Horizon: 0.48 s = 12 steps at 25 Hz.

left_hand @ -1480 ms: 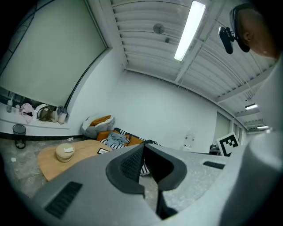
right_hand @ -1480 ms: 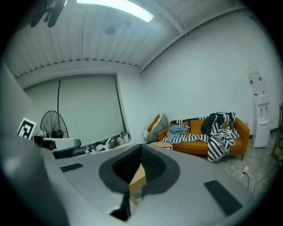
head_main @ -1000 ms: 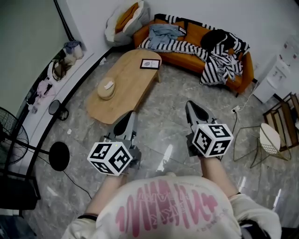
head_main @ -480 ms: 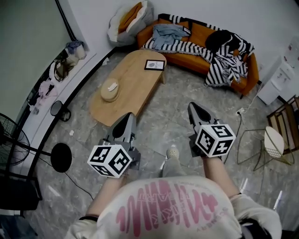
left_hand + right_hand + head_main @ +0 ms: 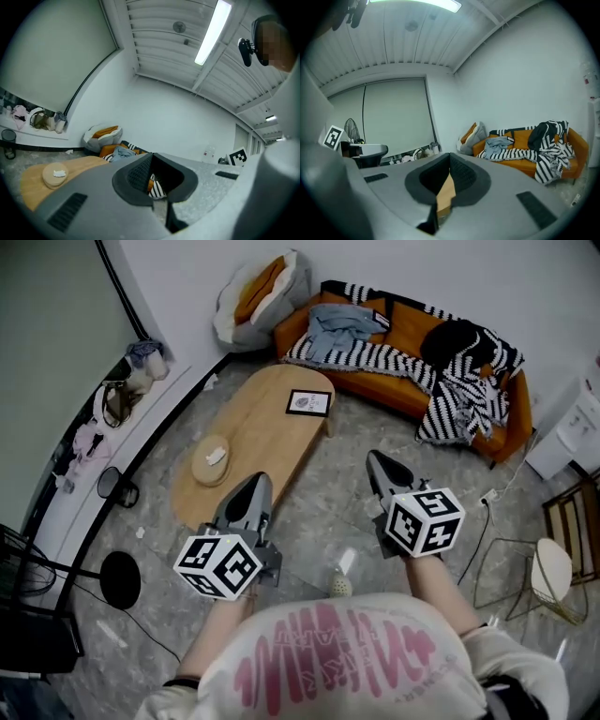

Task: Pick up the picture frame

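The picture frame (image 5: 308, 402) is small, black-edged with a white mat, and lies flat at the far end of the oval wooden coffee table (image 5: 258, 432). My left gripper (image 5: 255, 481) is held level over the floor just short of the table's near end, jaws together and empty. My right gripper (image 5: 375, 458) is over the floor to the right of the table, jaws shut with nothing in them. In the left gripper view the left gripper (image 5: 152, 180) hides the frame. In the right gripper view a strip of the table shows behind the right gripper (image 5: 449, 180).
A round wooden dish (image 5: 211, 460) with a white scrap sits on the table's near half. An orange sofa (image 5: 394, 385) under striped blankets stands beyond the table, cushions (image 5: 262, 287) in the corner. A fan base (image 5: 120, 579) stands left, a wire chair (image 5: 548, 573) right.
Both grippers and the person have advanced toward the table. A foot stepped forward and drew back under the body. Both grippers stayed shut.
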### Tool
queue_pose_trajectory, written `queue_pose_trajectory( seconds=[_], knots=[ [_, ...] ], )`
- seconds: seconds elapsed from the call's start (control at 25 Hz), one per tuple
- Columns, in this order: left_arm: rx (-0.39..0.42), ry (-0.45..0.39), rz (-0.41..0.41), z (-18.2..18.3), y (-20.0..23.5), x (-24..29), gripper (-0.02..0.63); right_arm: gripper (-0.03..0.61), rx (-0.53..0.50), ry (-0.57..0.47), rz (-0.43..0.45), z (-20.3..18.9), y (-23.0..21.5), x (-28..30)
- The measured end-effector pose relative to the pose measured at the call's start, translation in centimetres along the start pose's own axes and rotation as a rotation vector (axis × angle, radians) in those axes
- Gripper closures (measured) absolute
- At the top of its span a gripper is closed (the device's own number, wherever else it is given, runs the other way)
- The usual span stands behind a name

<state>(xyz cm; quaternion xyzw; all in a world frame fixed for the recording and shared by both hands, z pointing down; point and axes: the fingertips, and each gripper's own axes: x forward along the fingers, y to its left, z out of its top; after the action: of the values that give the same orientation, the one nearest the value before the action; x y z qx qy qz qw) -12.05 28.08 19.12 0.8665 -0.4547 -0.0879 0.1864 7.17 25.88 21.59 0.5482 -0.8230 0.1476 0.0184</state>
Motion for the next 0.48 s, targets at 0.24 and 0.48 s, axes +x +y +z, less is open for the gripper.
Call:
queue_pose_trajectory(
  seconds=[0.24,0.48],
  knots=[
    [-0.003,-0.09,0.049,1.1,1.5,6.3,0.611,0.572,-0.041,-0.024,0.065,3.3,-5.0,5.2],
    [-0.019,-0.056,0.125,0.0,3.8,9.1,0.611,0.572,0.001,0.037,0.083,1.3,-8.2,8.5]
  ],
)
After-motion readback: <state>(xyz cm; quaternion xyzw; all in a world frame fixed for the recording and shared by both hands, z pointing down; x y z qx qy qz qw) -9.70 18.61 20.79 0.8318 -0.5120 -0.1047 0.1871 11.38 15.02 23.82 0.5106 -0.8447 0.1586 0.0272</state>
